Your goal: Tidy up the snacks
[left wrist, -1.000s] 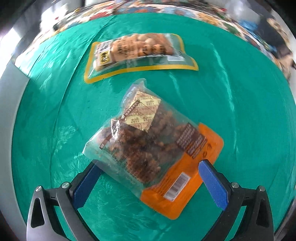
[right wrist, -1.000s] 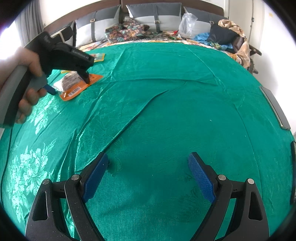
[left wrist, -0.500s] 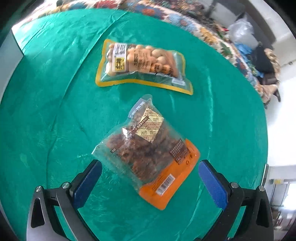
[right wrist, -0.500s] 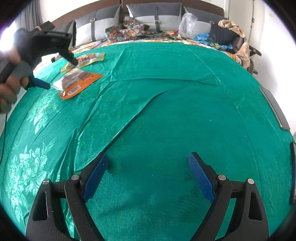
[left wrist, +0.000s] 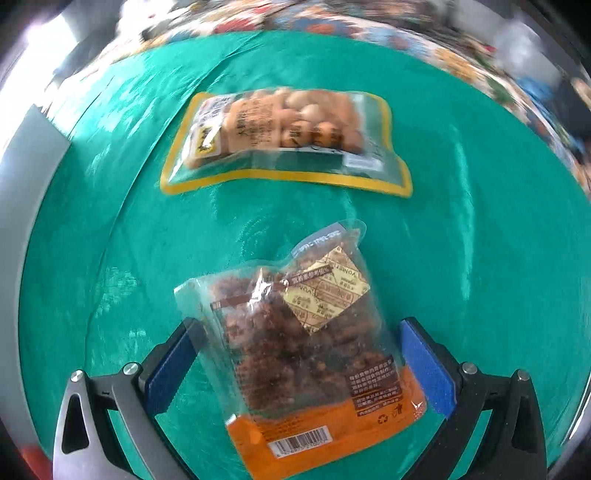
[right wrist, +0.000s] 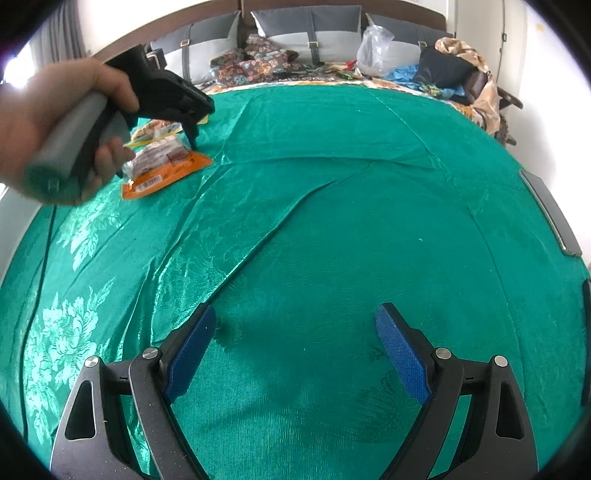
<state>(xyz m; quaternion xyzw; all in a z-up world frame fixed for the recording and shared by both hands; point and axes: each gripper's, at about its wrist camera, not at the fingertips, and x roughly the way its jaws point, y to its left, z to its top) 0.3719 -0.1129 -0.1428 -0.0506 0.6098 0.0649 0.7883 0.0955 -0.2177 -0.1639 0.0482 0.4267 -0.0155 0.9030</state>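
Note:
An orange-and-clear snack bag of dark brown pieces [left wrist: 306, 350] lies on the green cloth, between the open fingers of my left gripper [left wrist: 295, 362], which straddles it low over the cloth. Beyond it lies a yellow-edged clear bag of round tan snacks [left wrist: 284, 140]. In the right wrist view the left gripper [right wrist: 166, 99] is held by a hand over the orange bag [right wrist: 166, 168], with the yellow bag [right wrist: 155, 129] partly hidden behind it. My right gripper [right wrist: 295, 350] is open and empty, low over bare cloth.
The green patterned cloth [right wrist: 332, 221] covers a bed. Grey pillows [right wrist: 306, 33], folded floral fabric [right wrist: 255, 62], a plastic bag [right wrist: 373, 44] and loose clothes [right wrist: 443, 70] lie at the far end. A grey edge strip [right wrist: 550, 210] runs on the right.
My left gripper rose and pulled back, then came down over the orange bag, which now sits between its fingers. The right gripper has not moved.

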